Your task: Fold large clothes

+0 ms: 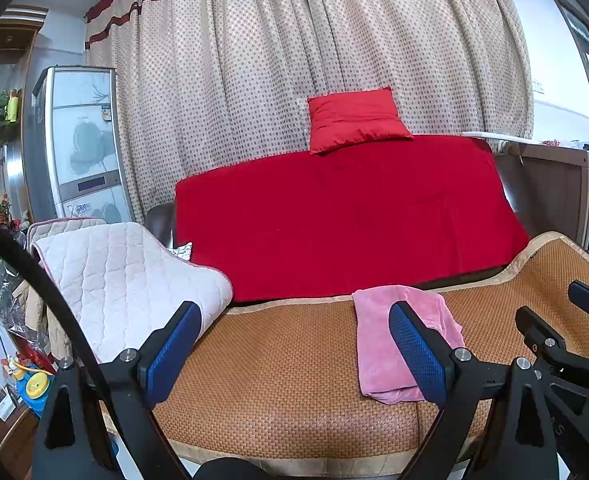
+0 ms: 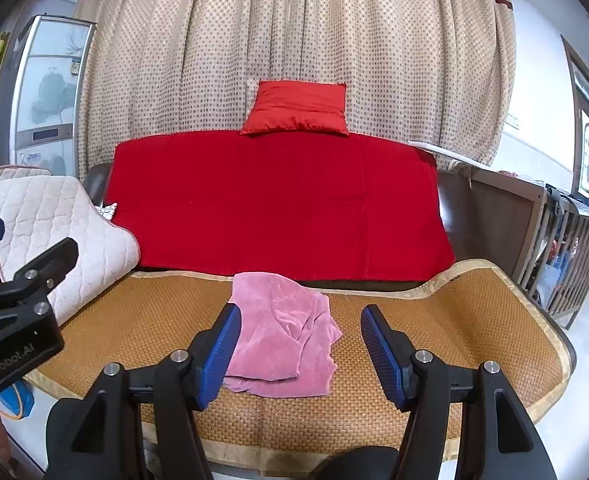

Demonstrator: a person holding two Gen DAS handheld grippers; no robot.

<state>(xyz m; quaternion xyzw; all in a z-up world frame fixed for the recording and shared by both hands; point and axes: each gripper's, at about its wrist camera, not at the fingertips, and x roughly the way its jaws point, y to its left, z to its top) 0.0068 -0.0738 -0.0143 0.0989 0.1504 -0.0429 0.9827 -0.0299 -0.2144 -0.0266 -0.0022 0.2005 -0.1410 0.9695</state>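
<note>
A pink cloth (image 1: pixel 394 340) lies folded into a small bundle on the woven brown mat (image 1: pixel 286 368) of the sofa seat. In the right wrist view the pink cloth (image 2: pixel 282 340) shows loose wrinkled layers on the mat (image 2: pixel 434 320). My left gripper (image 1: pixel 294 356) is open and empty above the mat, left of the cloth. My right gripper (image 2: pixel 300 356) is open and empty, hovering just in front of the cloth. The right gripper's body also shows at the right edge of the left wrist view (image 1: pixel 566 344).
A red blanket (image 2: pixel 278 204) covers the sofa back with a red cushion (image 2: pixel 298 108) on top. A white quilted pad (image 1: pixel 130 284) drapes over the left armrest. Dotted curtains (image 2: pixel 294 40) hang behind. A wooden crib (image 2: pixel 566 240) stands at the right.
</note>
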